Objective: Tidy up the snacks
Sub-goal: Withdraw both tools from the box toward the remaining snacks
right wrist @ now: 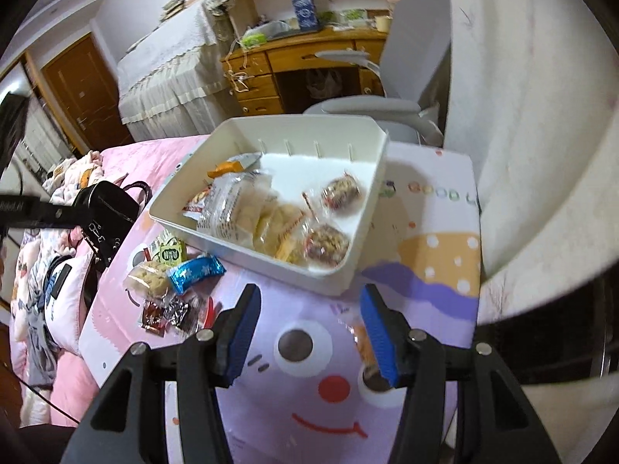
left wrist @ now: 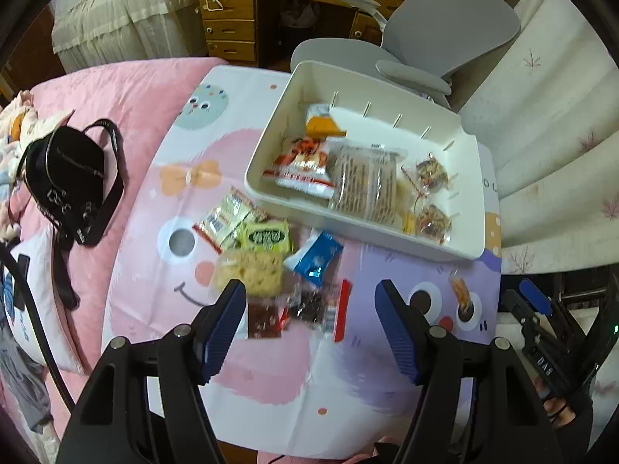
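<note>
A white bin [left wrist: 267,189] [right wrist: 271,261] on a cartoon-printed cloth holds several wrapped snacks. Loose snacks lie in front of it: a rice crispy bar [left wrist: 249,270] [right wrist: 149,276], a blue packet [left wrist: 317,257] [right wrist: 195,272], a green packet [left wrist: 267,236] [right wrist: 172,251], dark small packets [left wrist: 305,307] [right wrist: 166,315] and a small orange packet [left wrist: 460,290] [right wrist: 363,342]. My left gripper [left wrist: 313,294] is open above the dark packets. My right gripper [right wrist: 307,305] is open and empty, its right finger beside the orange packet.
A black bag [left wrist: 65,178] [right wrist: 104,208] lies on the pink bedding [left wrist: 135,89] at the left. A grey chair [left wrist: 445,34] and a wooden desk [left wrist: 240,7] stand behind the bin. A pale cushion [right wrist: 541,116] rises on the right.
</note>
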Motion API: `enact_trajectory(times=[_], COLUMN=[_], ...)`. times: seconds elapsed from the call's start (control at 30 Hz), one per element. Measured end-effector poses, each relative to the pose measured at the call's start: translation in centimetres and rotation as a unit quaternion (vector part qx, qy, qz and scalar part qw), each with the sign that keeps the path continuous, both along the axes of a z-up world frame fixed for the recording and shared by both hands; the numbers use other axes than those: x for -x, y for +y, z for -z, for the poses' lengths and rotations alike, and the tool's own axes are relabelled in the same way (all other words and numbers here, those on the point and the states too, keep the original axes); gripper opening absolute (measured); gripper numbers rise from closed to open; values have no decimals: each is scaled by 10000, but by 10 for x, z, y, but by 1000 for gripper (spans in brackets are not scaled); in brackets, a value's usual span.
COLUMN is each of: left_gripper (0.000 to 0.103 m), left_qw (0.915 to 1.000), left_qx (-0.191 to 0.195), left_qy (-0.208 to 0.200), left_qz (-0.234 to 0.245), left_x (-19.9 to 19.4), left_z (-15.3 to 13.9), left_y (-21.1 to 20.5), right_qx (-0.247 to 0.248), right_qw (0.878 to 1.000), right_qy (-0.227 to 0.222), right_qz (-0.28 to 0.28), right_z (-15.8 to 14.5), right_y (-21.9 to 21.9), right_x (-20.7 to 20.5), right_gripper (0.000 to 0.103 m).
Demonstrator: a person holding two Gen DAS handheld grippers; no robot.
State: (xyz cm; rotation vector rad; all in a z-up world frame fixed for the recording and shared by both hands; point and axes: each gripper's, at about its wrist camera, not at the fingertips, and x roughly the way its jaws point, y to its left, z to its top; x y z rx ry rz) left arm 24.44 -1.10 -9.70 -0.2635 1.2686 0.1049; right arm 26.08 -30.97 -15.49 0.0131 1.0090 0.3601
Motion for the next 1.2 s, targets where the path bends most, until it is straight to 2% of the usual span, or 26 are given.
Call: enact_trajectory(times=[0.13,0.43,0.73,0.83,1.07,1.2], left_gripper=[67,67,68,75,80,80], left_qw=[10000,9998,9995,9990,9942,9916], left_qx=[18,121,264,366,660,687], left_qy=[0,53,87,185,812,1085], left_qz=[-32,-118,-155,-200,-230,-152], left_x=[17,20,-2,-11,-34,-42], left_z=[9,35,75,90,140,161], left_y=[6,28,56,64,75,77], right_qx=[-43,-200,-652,-758,-770,-625], right_qw=[9994,9913,9582,9464,9278,9258], right_qy=[246,965,1933,2128,2329,2239], right_qz=[220,874,2006,2310,2813,2981], right_z=[8,35,83,96,119,125], right_y=[-5,-19,-36,-37,-33,-29], right_x=[5,10,1,-3,-14,-21], right_gripper=[53,53,53,53,53,53])
